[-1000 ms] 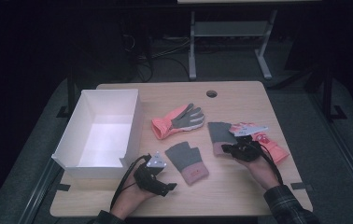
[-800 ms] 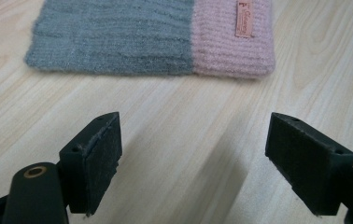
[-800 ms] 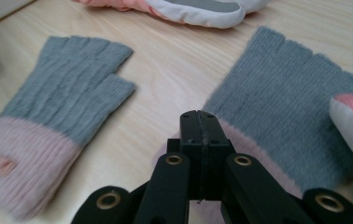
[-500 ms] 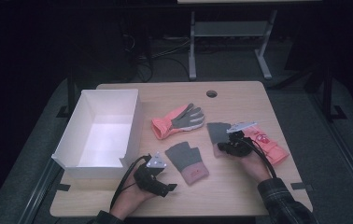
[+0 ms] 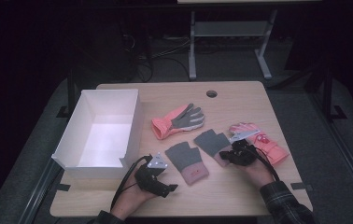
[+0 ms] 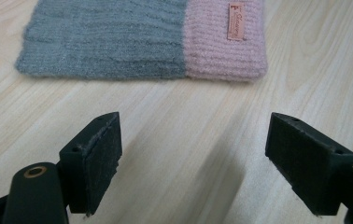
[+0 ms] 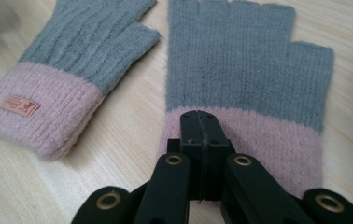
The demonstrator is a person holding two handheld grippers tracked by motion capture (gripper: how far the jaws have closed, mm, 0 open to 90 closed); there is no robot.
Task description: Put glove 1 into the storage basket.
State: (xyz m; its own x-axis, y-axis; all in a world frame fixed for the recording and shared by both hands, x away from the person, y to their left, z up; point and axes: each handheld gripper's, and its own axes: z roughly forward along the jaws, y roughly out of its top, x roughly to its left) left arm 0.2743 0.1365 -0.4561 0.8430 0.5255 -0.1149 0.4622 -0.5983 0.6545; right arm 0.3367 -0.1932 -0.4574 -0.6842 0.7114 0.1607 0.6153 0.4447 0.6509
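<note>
Surroundings: an open white rectangular box (image 5: 101, 135) stands at the left of the pale wooden table (image 5: 240, 95); a coral and grey full-fingered glove (image 5: 178, 120) lies mid-table, a pink glove with a printed patch (image 5: 263, 142) at the right edge.
In the way: nothing lies between the left tongs (image 6: 193, 154) and the near knitted glove.
Textures: ribbed, slightly fuzzy knit; smooth wood grain; matt black pads.
Right tongs (image 7: 201, 135): pressed together, tips on the pink cuff of the grey fingerless knitted glove (image 7: 244, 79); whether cloth is pinched I cannot tell.
That glove: flat, right of centre, fingers pointing away from the person.
Its twin with the small tan label (image 7: 58, 88): flat just beside it.
Left tongs: wide apart, empty, above bare table.
</note>
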